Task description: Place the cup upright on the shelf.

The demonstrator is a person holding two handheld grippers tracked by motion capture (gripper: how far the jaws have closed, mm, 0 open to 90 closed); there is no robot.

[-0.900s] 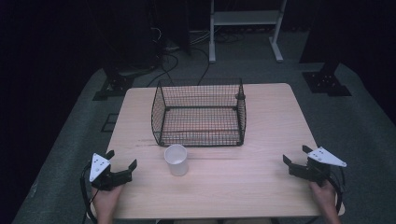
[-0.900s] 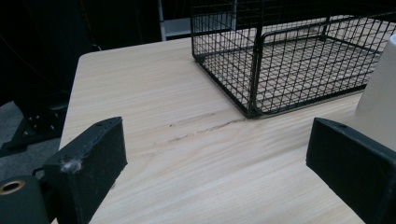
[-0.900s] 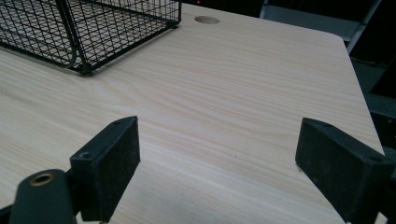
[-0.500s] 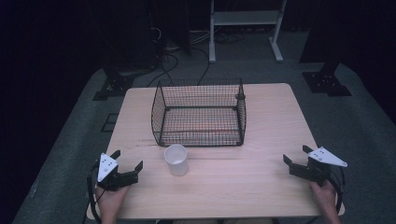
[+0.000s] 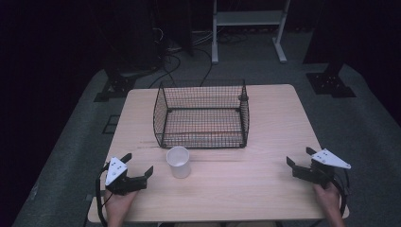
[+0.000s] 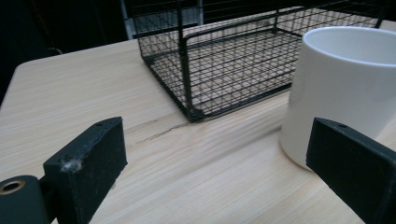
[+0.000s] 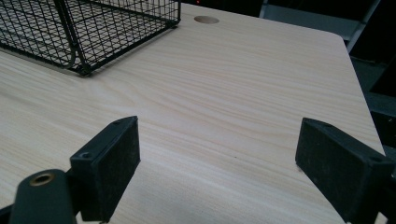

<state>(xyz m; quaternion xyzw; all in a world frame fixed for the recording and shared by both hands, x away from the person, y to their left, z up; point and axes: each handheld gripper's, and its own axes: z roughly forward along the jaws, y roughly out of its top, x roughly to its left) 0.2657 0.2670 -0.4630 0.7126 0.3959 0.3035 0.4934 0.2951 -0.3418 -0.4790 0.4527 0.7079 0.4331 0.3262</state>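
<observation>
The left gripper (image 5: 138,166) sits low over the wooden table (image 5: 265,113) with its jaws wide apart and nothing between them. The white cup (image 5: 178,161) stands upright just ahead of it, a little to its right, close to one jaw but not touching. Behind the cup is the black wire basket (image 5: 202,115). The right gripper (image 5: 299,158) is wide open too, holding nothing, far from the cup.
</observation>
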